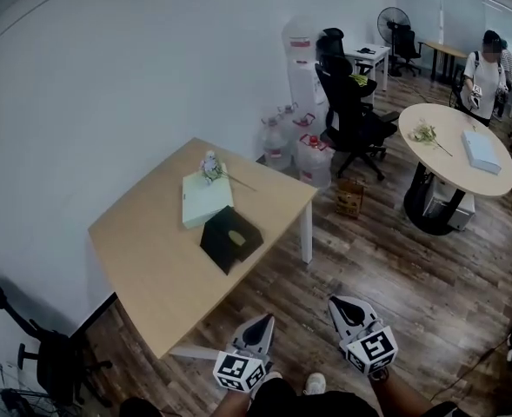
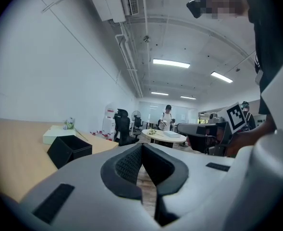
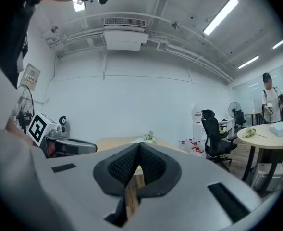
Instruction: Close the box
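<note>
An open black box (image 1: 231,237) sits near the front right edge of the light wooden table (image 1: 142,259). A flat pale green lid (image 1: 207,200) lies just behind it, with a small flower (image 1: 212,167) at its far end. My left gripper (image 1: 267,320) and right gripper (image 1: 335,302) hover over the wooden floor, short of the table, both shut and empty. In the left gripper view the black box (image 2: 69,149) stands to the left of the shut left gripper (image 2: 142,146). The right gripper (image 3: 139,146) points level toward the table's end.
A black office chair (image 1: 351,115) and water jugs (image 1: 295,142) stand beyond the table. A round table (image 1: 451,159) with a flower and a flat box is at right, a person (image 1: 486,76) behind it. A small crate (image 1: 349,198) sits on the floor.
</note>
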`<state>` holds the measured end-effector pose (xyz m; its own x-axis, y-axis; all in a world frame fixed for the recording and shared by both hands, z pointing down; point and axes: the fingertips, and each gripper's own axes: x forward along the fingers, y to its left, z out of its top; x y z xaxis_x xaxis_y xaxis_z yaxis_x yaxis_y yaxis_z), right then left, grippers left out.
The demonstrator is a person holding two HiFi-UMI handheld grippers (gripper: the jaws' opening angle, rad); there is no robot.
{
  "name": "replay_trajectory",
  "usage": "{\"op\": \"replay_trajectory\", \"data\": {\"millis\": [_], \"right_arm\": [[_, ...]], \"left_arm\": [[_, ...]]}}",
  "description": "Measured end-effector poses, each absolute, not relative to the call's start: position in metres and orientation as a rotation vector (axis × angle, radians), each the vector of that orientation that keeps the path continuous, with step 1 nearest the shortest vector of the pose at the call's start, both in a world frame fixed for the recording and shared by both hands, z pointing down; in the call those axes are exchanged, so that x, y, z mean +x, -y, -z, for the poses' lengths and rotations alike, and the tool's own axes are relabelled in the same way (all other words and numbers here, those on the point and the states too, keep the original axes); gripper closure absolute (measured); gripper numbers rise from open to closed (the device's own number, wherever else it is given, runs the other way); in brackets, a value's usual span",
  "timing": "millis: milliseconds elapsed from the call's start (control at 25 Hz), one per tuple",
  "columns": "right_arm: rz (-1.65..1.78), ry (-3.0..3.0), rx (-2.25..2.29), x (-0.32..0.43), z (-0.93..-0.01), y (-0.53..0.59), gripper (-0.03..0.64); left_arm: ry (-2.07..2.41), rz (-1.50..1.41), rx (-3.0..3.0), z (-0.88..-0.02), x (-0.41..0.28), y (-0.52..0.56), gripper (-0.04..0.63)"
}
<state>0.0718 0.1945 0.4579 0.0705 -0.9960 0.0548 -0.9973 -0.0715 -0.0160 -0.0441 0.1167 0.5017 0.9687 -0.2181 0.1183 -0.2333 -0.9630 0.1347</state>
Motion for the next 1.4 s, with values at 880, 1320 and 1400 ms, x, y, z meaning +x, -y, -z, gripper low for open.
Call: {"op": "replay_trajectory", "data": {"millis": [880,1320,1400], "right_arm": [[-0.074,2.302,2.019,0.127,-0.451,0.014,0.604],[-0.056,2.366,1.882,0.123,-0.453,0.115,0.604],[-0.063,2.382,1.857,0.120,-0.456,0.125,0.604]], "left_arm": [[0.562,-0.105,2.893,-0.504,0.022,0.067,0.580],[0.688,-0.080,2.853,-0.508,0.021,0.153,0.580],[0.702,-0.082,2.849,-0.510,0.023,0.160,0.580]]}}
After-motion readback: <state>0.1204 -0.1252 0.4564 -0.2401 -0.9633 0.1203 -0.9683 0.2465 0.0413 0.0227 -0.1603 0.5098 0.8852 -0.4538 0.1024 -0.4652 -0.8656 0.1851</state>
